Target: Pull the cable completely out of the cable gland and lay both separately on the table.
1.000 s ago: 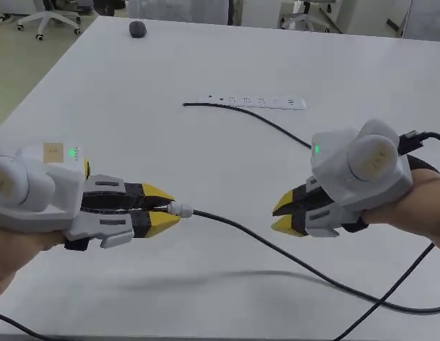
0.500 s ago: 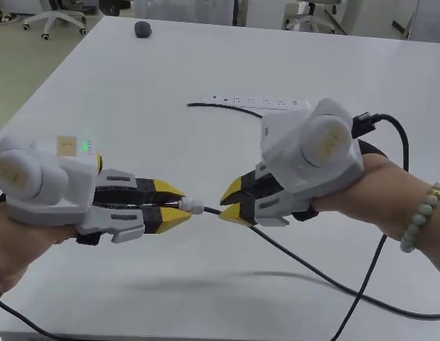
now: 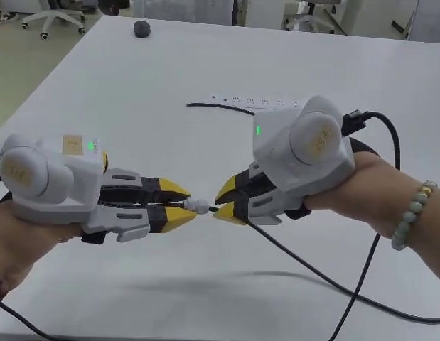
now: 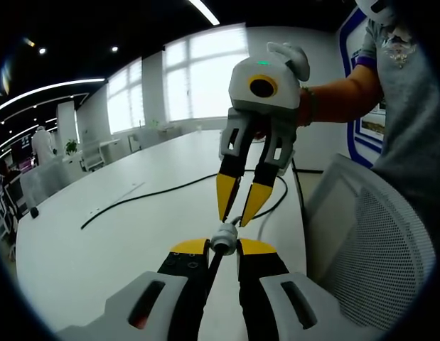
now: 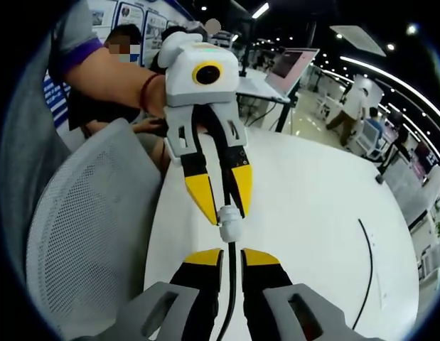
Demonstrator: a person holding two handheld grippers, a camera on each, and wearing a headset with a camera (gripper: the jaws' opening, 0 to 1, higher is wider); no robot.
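My left gripper [image 3: 185,204] is shut on the small white cable gland [image 3: 198,206], which sticks out past its yellow tips a little above the white table [image 3: 134,92]. The black cable [image 3: 305,266] leaves the gland to the right and droops onto the table. My right gripper [image 3: 223,201] faces the left one tip to tip, open, its jaws straddling the cable just behind the gland. In the left gripper view the gland [image 4: 223,240] sits between the left gripper [image 4: 223,246] tips, with the right gripper [image 4: 237,209] above. In the right gripper view the cable [image 5: 232,284] runs between the right gripper [image 5: 232,257] jaws toward the gland [image 5: 230,222].
A white power strip [image 3: 259,103] with a black cord lies mid-table behind the grippers. A dark mouse [image 3: 142,28] rests at the far edge. A grey mesh chair [image 5: 84,249] stands beside the table. A second black lead [image 3: 383,185] loops off my right wrist.
My right gripper has travelled left from about a hand's width away until its open jaws sit around the cable next to the gland. The left gripper kept its hold and shifted slightly right.
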